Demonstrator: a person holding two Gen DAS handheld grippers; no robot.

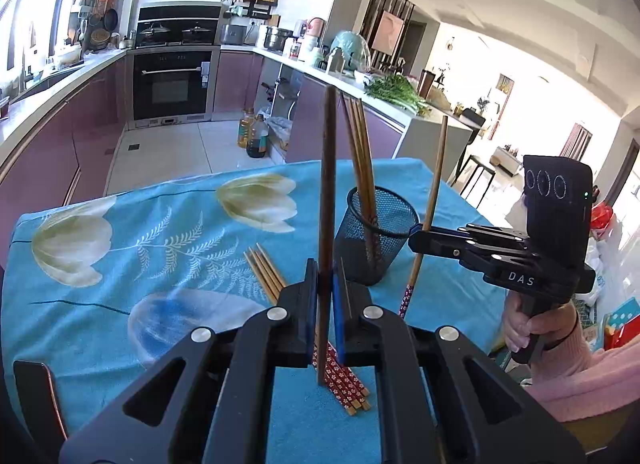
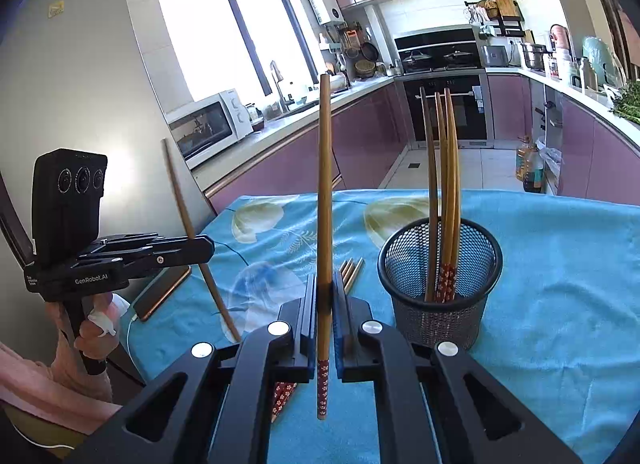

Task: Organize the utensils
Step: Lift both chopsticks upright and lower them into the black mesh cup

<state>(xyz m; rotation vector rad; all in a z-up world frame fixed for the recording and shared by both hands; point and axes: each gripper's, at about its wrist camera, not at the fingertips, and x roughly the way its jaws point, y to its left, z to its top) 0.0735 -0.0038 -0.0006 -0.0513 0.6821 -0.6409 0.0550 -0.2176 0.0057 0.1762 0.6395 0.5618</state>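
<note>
Both jaws are clamping one chopstick each, left gripper [image 1: 326, 284] and right gripper [image 2: 325, 296]; mesh cup [image 2: 440, 264] beside them is holding some, loose chopsticks [image 1: 266, 276] below are waiting.

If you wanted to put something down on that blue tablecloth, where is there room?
The far half of the tablecloth, beyond and to the right of the mesh cup, is bare. The near middle is crowded: loose chopsticks lie there beside the cup, and a phone takes the left edge.
</note>
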